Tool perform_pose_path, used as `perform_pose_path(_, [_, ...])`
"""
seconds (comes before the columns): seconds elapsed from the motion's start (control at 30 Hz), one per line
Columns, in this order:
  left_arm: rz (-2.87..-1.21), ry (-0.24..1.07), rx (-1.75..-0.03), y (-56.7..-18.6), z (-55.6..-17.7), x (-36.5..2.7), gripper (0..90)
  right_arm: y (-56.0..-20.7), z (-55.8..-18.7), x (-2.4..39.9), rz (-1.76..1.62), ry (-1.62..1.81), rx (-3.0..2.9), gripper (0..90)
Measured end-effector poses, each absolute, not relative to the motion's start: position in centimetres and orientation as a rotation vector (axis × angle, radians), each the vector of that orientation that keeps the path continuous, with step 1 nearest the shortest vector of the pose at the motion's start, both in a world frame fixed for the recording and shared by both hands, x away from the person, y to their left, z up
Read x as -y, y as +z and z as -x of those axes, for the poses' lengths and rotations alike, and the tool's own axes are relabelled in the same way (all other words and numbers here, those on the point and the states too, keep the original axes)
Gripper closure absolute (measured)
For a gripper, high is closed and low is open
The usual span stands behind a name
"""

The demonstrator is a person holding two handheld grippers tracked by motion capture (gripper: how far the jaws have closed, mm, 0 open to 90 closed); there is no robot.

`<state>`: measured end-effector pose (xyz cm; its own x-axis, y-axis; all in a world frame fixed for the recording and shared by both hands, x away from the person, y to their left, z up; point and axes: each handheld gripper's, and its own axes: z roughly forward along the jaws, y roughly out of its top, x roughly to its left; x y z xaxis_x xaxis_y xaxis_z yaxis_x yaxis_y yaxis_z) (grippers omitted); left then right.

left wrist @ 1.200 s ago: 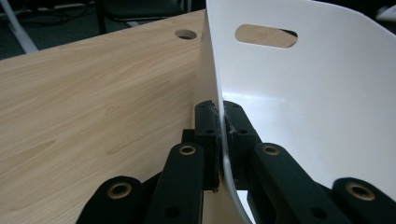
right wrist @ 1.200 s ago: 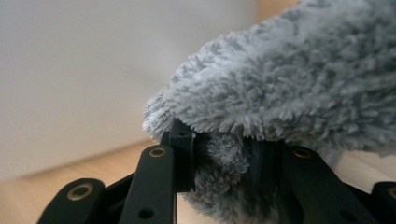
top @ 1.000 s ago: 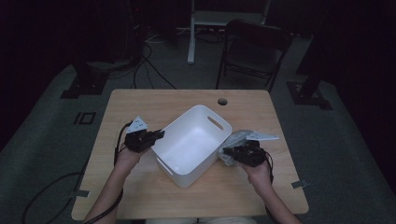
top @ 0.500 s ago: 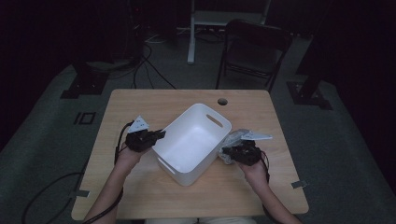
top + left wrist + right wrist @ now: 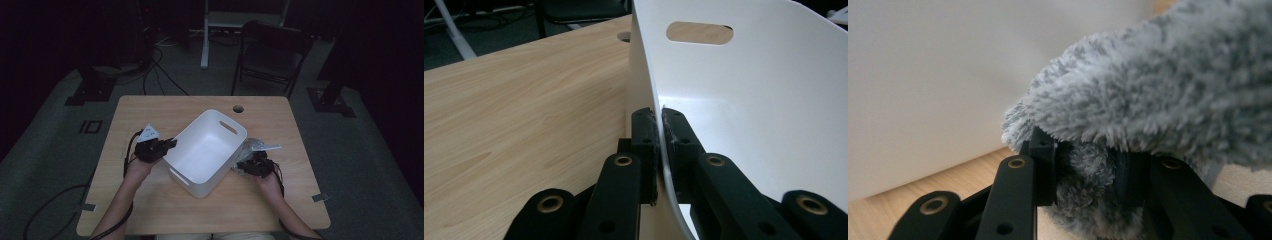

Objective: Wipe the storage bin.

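The left gripper point(image 5: 167, 145) pinches the white bin's point(image 5: 212, 145) wall to steady it, while the right gripper's point(image 5: 245, 166) fingers clamp the grey fluffy cloth point(image 5: 1148, 90) just beside that bin, likely for loading.

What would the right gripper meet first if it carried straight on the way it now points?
Probably the white bin's outer wall: the right gripper, shut on grey fluffy cloth, points at it, close behind the cloth, though depth is unclear.

Hand-held gripper point(image 5: 1093, 172) clamping fluffy grey cloth point(image 5: 1158, 95), white bin point(image 5: 933, 75) behind
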<state>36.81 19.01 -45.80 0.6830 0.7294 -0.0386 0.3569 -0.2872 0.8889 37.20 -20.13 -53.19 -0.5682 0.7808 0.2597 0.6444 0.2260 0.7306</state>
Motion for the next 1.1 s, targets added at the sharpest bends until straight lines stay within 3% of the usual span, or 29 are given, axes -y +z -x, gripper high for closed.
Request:
perform_pose_path(0.33, [-1.905,0.466,-0.835,-45.8,-36.8,-18.7,85.4,-46.7,-32.8,19.6,-1.130,1.619,-2.263,67.7])
perform_pose_path(1.1, [-1.894,0.479,-0.846,-45.8,-36.8,-18.4,83.9,-51.8,-35.8,19.1,-1.245,1.379,-2.338,67.7])
